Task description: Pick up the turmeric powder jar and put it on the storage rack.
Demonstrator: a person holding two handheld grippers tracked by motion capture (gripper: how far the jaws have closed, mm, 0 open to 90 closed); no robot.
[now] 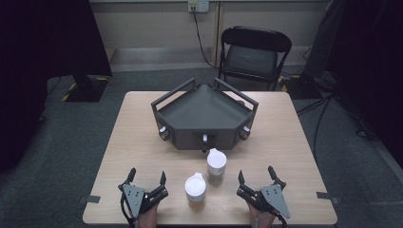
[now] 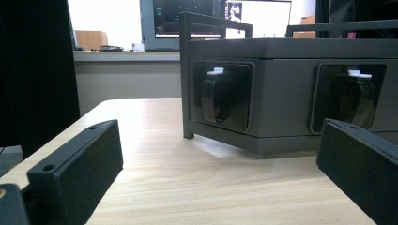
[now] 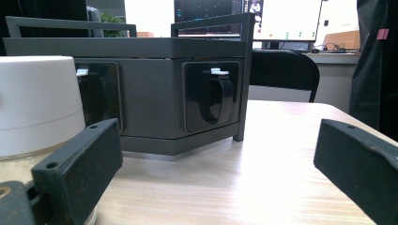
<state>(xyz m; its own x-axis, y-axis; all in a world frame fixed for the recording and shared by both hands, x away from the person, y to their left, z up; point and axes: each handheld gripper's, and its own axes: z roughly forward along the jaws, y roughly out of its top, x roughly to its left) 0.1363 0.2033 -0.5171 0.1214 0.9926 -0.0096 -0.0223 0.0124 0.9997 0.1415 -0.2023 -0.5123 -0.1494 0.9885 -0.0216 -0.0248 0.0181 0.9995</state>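
Left gripper (image 1: 148, 179): resting at the near left edge of the table (image 1: 285, 142), jaws spread wide, nothing between them; grey plate on top, cable trailing back toward the person's hand at the bottom edge. In the left gripper view the gripper (image 2: 216, 183) shows bare wood between its two black jaws.

Right gripper (image 1: 256, 175): resting at the near right edge, jaws likewise spread wide and empty; in the right gripper view the gripper (image 3: 216, 180) has open tabletop between its jaws, with a white container just beyond the jaw at the view's left.

Between the two grippers stand two white containers, upright: near container (image 1: 195, 187) with a lid and small tab, just right of the left gripper; far container (image 1: 216, 164), also lidded, set a little farther back and to the right, near the first but apart from it; it stands just in front of the box; cannot tell whether it touches.

Beyond them, at table centre: dark grey angular box (image 1: 204, 116) with raised rails along its back edges; three recessed sockets on its front faces, each holding a dark knob with a white tip; left socket (image 2: 223, 96) and middle socket (image 2: 352, 98) seen close in the left gripper view; right socket (image 3: 211, 96) seen in the right gripper view.

Behind the table: black folding chair (image 1: 252, 52); wall outlet (image 1: 198, 5) with a cable hanging down.
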